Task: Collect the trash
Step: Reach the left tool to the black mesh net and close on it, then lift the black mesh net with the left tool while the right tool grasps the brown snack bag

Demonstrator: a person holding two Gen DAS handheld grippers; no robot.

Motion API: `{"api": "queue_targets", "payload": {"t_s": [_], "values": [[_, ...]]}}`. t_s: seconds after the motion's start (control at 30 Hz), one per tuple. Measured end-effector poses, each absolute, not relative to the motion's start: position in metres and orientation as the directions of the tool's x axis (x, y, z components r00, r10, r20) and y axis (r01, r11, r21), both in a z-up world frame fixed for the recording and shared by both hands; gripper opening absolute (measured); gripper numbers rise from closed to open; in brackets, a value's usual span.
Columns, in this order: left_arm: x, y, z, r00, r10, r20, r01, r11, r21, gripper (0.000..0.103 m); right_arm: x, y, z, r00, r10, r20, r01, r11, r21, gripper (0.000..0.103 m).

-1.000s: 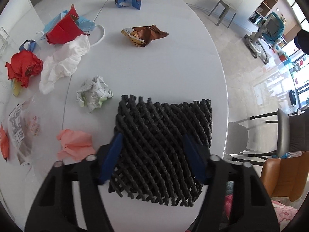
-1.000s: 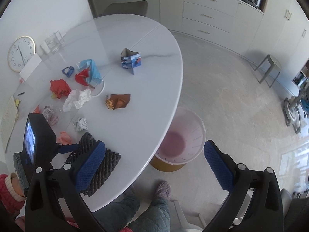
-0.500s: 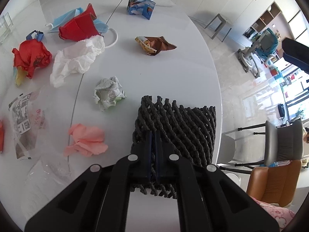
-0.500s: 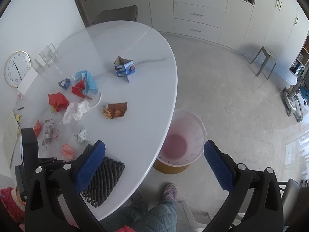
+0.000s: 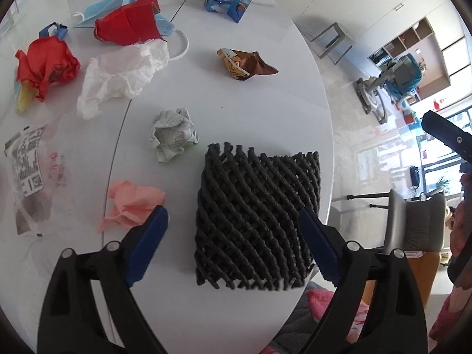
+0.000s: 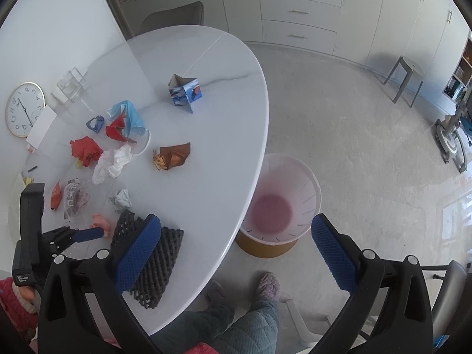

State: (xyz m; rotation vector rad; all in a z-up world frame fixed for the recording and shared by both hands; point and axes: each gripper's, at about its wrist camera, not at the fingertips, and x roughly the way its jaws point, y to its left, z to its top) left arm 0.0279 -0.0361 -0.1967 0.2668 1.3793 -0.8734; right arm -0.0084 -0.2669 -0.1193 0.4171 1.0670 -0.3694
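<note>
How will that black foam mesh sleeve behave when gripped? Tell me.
The black mesh sleeve is open foam netting, so probably very light and squashy. It lies flat and limp, so likely floppy when lifted. Its ribbed strands should resist slipping between the left gripper pads.

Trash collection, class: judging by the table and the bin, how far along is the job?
Done: nothing visible; the bin looks empty. In hand: nothing; the left tongs are open around the black foam net, the right tongs open over the floor. Left: the net, pink paper, paper ball, brown wrapper, carton and the rest on the table.
</note>
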Motion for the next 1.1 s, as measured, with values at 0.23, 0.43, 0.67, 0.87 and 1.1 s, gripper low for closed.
{"api": "queue_targets", "payload": {"t_s": [0.23, 0.43, 0.67, 0.87, 1.1], "values": [[0.023, -0.053, -0.208, -0.068, -0.336, -0.939, 0.699, 0.656, -0.285, 0.087, -0.014, -0.272, -0.123, 0.435, -0.085, -0.897, 0.502, 0.850, 0.163, 0.101], [0.008, -0.070, -0.212, -0.025, -0.277, -0.960, 0.732, 0.650, -0.206, 0.057, -0.013, -0.271, -0.121, 0.435, -0.084, -0.897, 0.493, 0.855, 0.159, 0.101], [0.012, -0.053, -0.198, -0.015, -0.340, -0.940, 0.715, 0.654, -0.248, 0.011, 0.006, -0.259, -0.127, 0.427, -0.037, -0.903, 0.434, 0.885, 0.170, 0.101], [0.017, -0.033, -0.180, -0.002, -0.413, -0.911, 0.682, 0.666, -0.303, 0.010, 0.067, -0.242, -0.153, 0.418, 0.033, -0.908, 0.316, 0.932, 0.179, 0.101], [0.014, -0.007, -0.159, 0.027, -0.468, -0.883, 0.656, 0.675, -0.337, 0.010, 0.137, -0.232, -0.195, 0.391, 0.074, -0.918, 0.280, 0.940, 0.195, 0.101]]}}
